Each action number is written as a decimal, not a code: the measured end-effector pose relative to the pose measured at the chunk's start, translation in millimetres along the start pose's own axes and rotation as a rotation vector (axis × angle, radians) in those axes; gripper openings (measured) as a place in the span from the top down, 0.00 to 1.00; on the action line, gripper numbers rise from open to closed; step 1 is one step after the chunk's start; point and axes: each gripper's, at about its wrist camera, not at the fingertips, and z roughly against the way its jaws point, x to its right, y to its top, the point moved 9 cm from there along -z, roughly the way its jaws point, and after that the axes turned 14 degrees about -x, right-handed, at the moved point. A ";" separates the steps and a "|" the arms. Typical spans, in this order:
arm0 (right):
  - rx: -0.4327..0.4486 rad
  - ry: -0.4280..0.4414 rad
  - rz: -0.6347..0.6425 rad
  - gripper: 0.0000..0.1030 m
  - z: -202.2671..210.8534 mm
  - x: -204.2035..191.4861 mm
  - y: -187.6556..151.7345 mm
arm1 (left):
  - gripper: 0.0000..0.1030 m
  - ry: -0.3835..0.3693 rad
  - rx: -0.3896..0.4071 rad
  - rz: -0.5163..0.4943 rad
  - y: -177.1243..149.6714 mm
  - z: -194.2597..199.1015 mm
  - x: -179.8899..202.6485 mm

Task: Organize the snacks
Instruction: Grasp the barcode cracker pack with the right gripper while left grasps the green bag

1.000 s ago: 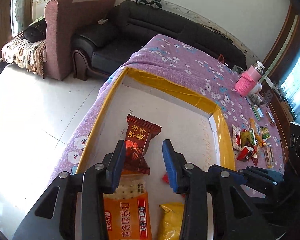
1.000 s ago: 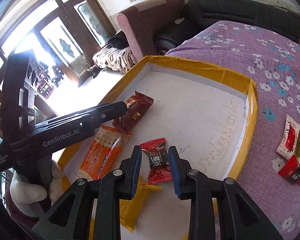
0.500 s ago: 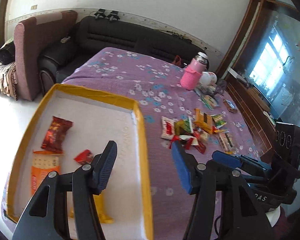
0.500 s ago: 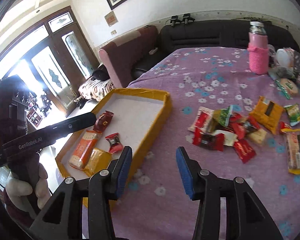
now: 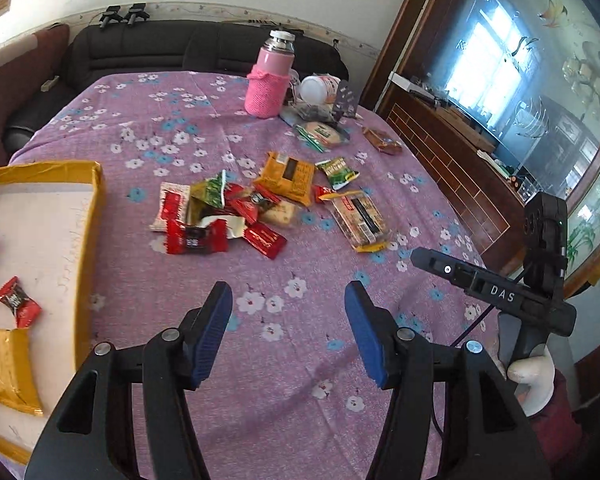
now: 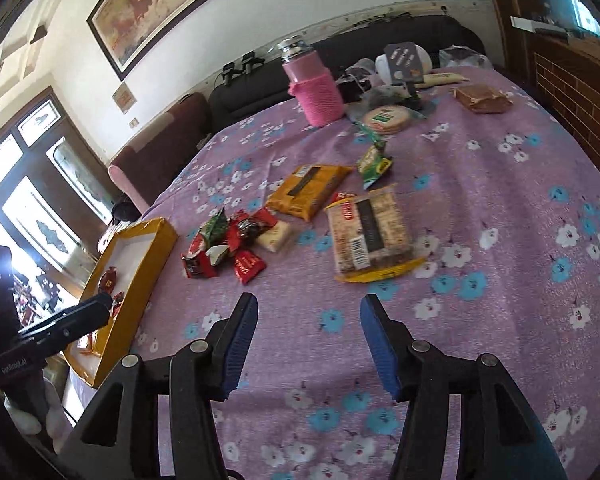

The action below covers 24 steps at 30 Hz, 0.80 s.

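Note:
Loose snacks lie in a heap (image 5: 220, 216) on the purple flowered cloth: red candies, a yellow packet (image 5: 286, 178), a green sachet (image 5: 338, 172) and a long cracker pack (image 5: 360, 216). My left gripper (image 5: 288, 292) hovers open over bare cloth in front of the heap, nothing between its fingers. The yellow-rimmed box (image 5: 94, 208) is at the left, holding a red candy (image 5: 18, 302) and a gold packet (image 5: 14, 364). My right gripper (image 6: 310, 304) is opening over bare cloth, empty, just short of the cracker pack (image 6: 370, 232) and the red candies (image 6: 236, 240). The box (image 6: 140, 276) lies to its left.
A pink flask (image 5: 270, 80) stands at the table's far side, beside a round biscuit pack (image 5: 324, 132) and a brown packet (image 5: 382, 142). A dark sofa is behind the table and a wooden cabinet to the right. A gloved hand (image 5: 532, 376) shows at the right.
Both grippers swung right, away from the box and over to the loose snacks. Both jaws spread wider. The red candies stayed in the box.

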 end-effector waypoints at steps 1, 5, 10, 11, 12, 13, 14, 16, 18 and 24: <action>0.003 0.000 -0.011 0.45 0.2 7.8 -0.1 | 0.44 -0.003 -0.011 -0.001 -0.5 -6.1 3.8; 0.011 0.002 -0.047 0.45 0.0 26.7 8.4 | 0.44 -0.016 -0.045 -0.001 -1.4 -26.7 12.8; 0.026 0.017 -0.097 0.44 -4.2 44.0 29.1 | 0.45 -0.036 -0.072 0.012 2.7 -43.9 15.7; 0.028 0.023 -0.108 0.43 -6.1 46.6 35.0 | 0.45 -0.037 -0.072 0.012 3.1 -45.5 15.7; 0.035 0.029 -0.121 0.43 -7.2 50.1 41.7 | 0.45 -0.035 -0.072 0.013 3.6 -46.8 15.5; 0.047 0.035 -0.133 0.42 -6.6 52.7 47.6 | 0.45 -0.036 -0.071 0.013 4.6 -47.2 15.0; 0.061 0.042 -0.146 0.41 -5.8 56.0 54.2 | 0.45 -0.038 -0.066 0.013 6.0 -47.1 14.5; 0.088 0.048 -0.170 0.35 -2.7 63.6 66.1 | 0.45 -0.039 -0.049 0.026 10.0 -45.4 11.3; 0.102 0.027 -0.180 0.28 -0.8 71.4 75.0 | 0.45 -0.048 -0.040 0.054 13.6 -43.3 6.0; 0.027 -0.057 -0.117 0.21 -29.2 76.4 80.2 | 0.45 -0.048 -0.026 0.057 21.4 -45.1 0.0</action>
